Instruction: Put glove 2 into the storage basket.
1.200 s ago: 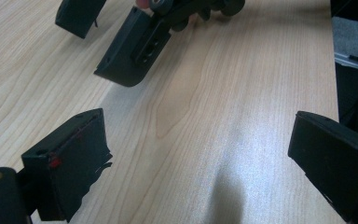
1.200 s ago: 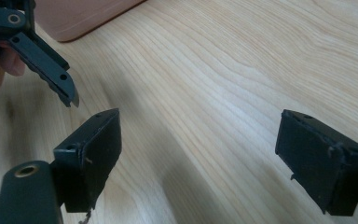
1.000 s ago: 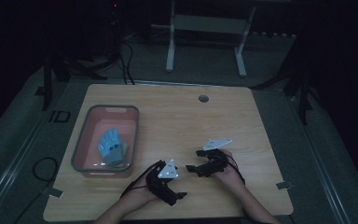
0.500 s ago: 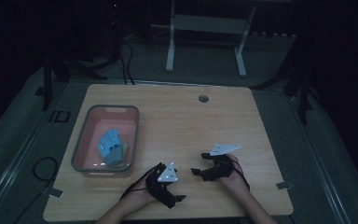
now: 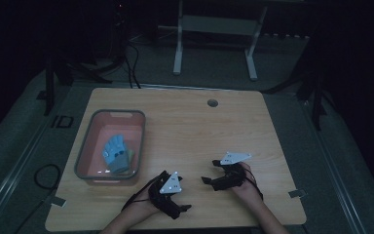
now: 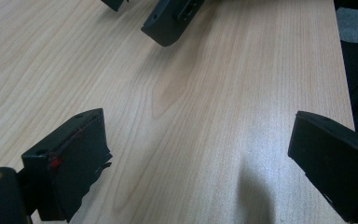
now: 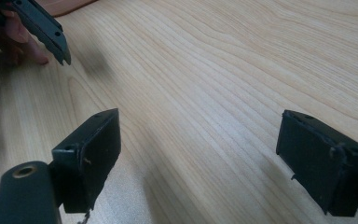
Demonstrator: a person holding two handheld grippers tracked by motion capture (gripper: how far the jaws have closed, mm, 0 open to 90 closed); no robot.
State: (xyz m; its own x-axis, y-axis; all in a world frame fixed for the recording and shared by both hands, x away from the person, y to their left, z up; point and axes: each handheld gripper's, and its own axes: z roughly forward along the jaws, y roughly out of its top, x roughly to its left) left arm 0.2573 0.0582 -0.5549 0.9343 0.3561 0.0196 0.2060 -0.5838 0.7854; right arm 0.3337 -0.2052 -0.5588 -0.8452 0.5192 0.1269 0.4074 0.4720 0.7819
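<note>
1. High view: We find the left claw (image 5: 184,208) low at the near edge of the wooden tabletop (image 5: 195,131), held in a hand whose forearm enters from the bottom. A grey three-cornered plate sits on top of it. From here we cannot tell how far its jaws stand apart.
2. High view: We find the right claw (image 5: 207,180) just right of the left one, near it but apart, also close to the near edge, pointing toward the left claw. It carries its own grey plate, and a cable trails back over the hand.
3. High view: A grey-rimmed tub (image 5: 88,141) with a pink inside stands at the left of the tabletop, well apart from the right claw and near the left one. A blue glove (image 5: 115,154) lies inside it, toward the near end. A small round hole (image 5: 212,103) shows in the far part of the tabletop.
4. Left gripper view: We record the left claw (image 6: 200,149) with its jaws spread wide, nothing between them, bare wood beneath. Parts of the other claw's dark body show at the top edge.
5. Right gripper view: We record the right claw (image 7: 198,149) likewise spread wide and empty over bare wood. At the upper left, the tip of the other claw shows with fingers (image 7: 16,44) resting against the tabletop.
</note>
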